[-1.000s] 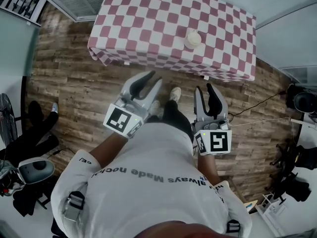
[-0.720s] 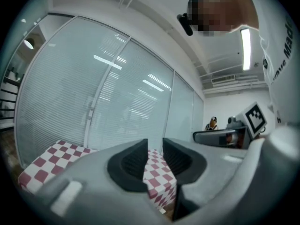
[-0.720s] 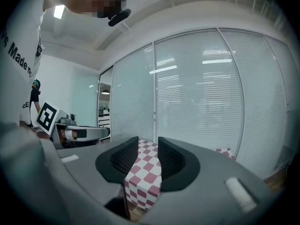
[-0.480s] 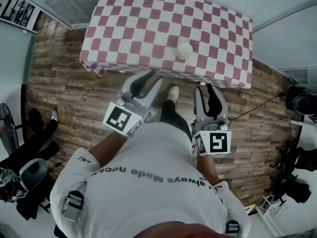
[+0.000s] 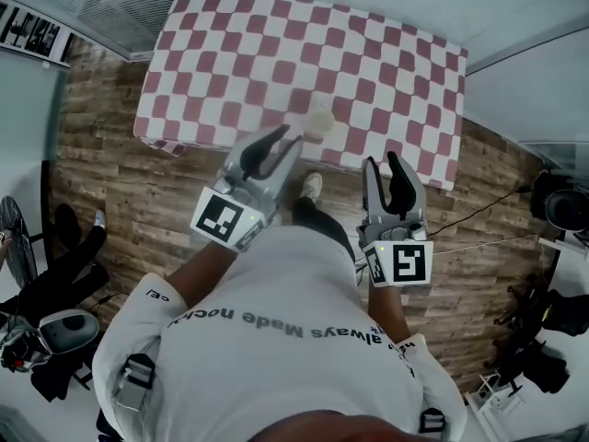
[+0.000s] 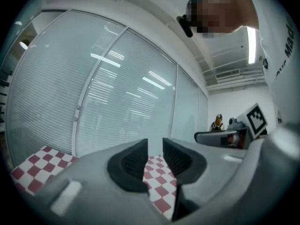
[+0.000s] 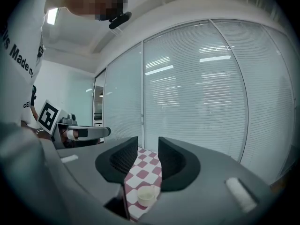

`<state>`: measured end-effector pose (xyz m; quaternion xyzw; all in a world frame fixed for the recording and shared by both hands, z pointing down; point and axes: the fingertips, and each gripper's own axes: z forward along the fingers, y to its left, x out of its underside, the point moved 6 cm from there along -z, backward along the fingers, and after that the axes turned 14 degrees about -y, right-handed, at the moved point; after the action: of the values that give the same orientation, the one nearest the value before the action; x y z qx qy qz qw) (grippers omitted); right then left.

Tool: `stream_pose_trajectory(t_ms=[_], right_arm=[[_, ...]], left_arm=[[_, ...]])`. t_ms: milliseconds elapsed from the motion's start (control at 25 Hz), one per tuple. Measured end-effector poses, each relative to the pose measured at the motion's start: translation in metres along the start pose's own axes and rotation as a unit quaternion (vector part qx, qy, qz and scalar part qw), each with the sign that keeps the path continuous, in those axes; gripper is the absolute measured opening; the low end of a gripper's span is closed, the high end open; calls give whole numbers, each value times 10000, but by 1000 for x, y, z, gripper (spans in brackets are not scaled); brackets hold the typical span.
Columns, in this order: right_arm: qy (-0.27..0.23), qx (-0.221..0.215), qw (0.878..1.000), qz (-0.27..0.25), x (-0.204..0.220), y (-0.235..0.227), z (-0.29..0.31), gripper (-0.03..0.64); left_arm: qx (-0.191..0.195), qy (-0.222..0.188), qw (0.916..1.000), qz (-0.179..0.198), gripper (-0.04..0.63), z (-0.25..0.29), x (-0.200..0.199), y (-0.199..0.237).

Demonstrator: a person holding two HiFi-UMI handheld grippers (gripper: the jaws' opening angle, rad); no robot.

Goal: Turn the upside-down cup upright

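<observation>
Unlike left's, right gripper view shows cup (image 7: 146, 194) (perhaps inverted).

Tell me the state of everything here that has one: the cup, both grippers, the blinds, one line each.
Cup: upside down on the checkered table, near its front edge, untouched.
Left gripper: shut, empty.
Right gripper: shut, empty.
Window blinds: lowered, slats closed.

Rectangular cloth-covered table (image 5: 276, 53): checked red and white.
Small round cup (image 5: 319, 122): coloured pale cream.
Wooden plank floor (image 5: 120, 182): grained in brown.
Left gripper (image 5: 287, 136), right gripper (image 5: 381, 160): grey, padded black.
</observation>
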<state>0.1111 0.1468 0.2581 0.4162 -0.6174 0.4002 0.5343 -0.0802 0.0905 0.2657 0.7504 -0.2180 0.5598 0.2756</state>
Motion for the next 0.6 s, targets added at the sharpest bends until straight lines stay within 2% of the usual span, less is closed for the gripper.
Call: stream_pose_trajectory(t_ms=[320, 600], right_arm=[[7, -95, 10000, 27, 3, -69, 31, 135], [42, -240, 9997, 69, 9, -81, 49, 137]], left_arm=[[-95, -17, 9999, 77, 101, 75, 18, 9], [-235, -59, 9997, 71, 101, 88, 23, 20]])
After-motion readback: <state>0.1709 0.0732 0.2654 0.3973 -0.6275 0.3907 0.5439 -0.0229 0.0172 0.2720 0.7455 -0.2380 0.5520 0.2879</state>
